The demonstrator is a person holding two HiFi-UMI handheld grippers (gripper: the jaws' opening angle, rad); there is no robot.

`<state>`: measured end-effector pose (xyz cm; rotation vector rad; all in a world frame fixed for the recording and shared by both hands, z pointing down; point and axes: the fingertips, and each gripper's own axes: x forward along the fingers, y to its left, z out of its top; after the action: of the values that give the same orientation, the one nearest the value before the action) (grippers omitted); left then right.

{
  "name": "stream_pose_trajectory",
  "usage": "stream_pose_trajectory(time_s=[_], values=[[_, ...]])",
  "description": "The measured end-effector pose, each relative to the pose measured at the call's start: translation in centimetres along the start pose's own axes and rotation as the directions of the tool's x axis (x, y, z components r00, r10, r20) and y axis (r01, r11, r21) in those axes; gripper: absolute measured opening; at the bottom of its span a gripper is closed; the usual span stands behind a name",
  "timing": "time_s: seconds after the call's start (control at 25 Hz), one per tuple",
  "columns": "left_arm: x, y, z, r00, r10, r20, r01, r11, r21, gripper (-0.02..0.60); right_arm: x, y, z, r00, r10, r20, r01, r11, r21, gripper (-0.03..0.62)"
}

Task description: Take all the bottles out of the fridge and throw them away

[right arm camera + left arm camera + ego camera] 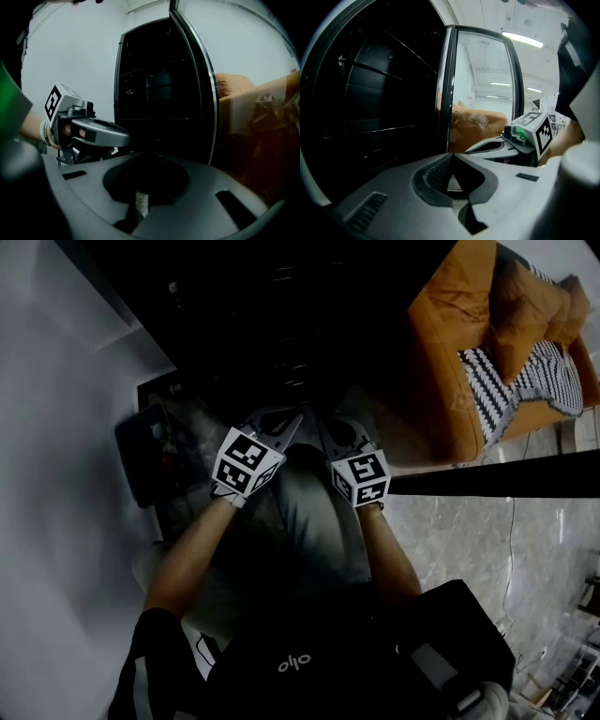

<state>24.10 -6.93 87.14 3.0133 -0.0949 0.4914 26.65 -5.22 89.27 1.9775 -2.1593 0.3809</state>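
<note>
Where right tool (150, 157) points, open fridge (159, 93) ahead

We find all three views dim and underexposed, the inside of the fridge (272, 324) almost pure black, while ceiling strip lights (522, 40) glare white in the left gripper view, and the wide lenses bend straight edges, darken every corner and leave the nearest parts soft

You stand on a grey marbled floor (469, 540), white wall (47, 427) left, orange sofa (450, 352) far right.
</note>
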Motion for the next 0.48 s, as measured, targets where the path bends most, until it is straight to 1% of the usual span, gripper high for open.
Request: stream_pose_trajectory(time_s=[0.12,0.48], values=[[-0.05,-0.08,-0.10,1.000,-0.003,-0.002,0.003,1.000,0.000,0.000,-0.22,0.04,0.05,1.000,-0.002,-0.001,0.002,1.000,0.012,0.009],[0.18,-0.18,0.16,1.000,0.005,-0.003,-0.005,1.000,0.009,0.000,-0.44,-0.87,0.68,1.000,-0.005,0.013,0.005,1.000,0.008,0.009]])
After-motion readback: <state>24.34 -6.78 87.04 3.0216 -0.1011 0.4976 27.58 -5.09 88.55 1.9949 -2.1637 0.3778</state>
